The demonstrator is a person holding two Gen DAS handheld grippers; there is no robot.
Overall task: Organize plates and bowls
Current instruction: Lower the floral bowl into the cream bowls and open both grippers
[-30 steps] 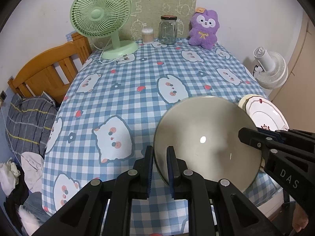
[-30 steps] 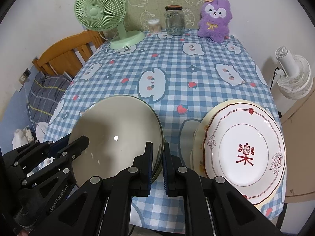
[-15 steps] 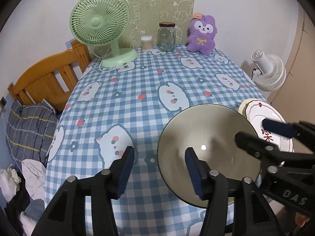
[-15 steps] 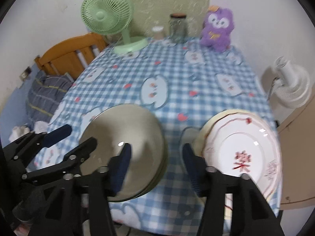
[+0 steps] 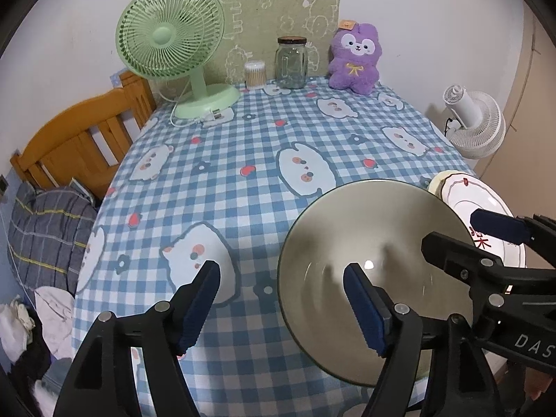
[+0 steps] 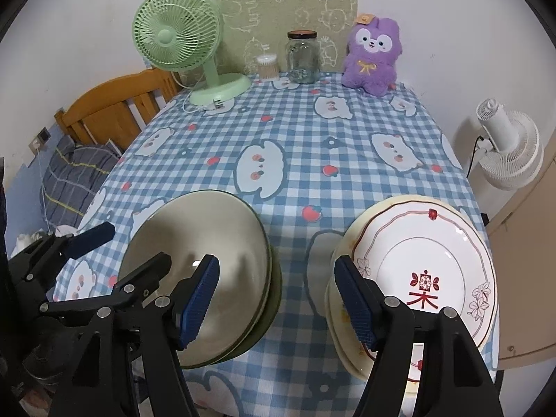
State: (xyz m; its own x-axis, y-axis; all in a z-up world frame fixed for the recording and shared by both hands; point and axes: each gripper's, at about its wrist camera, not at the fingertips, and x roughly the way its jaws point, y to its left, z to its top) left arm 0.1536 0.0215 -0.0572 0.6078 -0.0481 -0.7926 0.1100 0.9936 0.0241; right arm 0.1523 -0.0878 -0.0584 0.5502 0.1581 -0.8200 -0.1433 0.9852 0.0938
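A stack of grey-green bowls [image 5: 368,236] [image 6: 215,239] sits on the checked tablecloth near the front edge. A stack of plates, topped by a white plate with a red pattern [image 6: 427,260] [image 5: 486,215], lies to its right. My left gripper [image 5: 285,305] is open and empty, its jaws astride the bowls' left rim. My right gripper [image 6: 278,299] is open and empty, its jaws over the gap between the bowls and the plates. Each gripper shows in the other's view, the right one [image 5: 486,239] and the left one [image 6: 114,253].
At the table's far end stand a green desk fan [image 5: 173,52], a cotton-swab tub [image 5: 255,74], a glass jar [image 5: 292,62] and a purple plush toy [image 5: 354,59]. A wooden bed frame [image 5: 80,142] is on the left, a white fan [image 5: 472,125] on the right.
Both grippers were shut on the top bowl's rim one second ago. They have opened, let it go and drawn back and up. The bowl rests on the stack.
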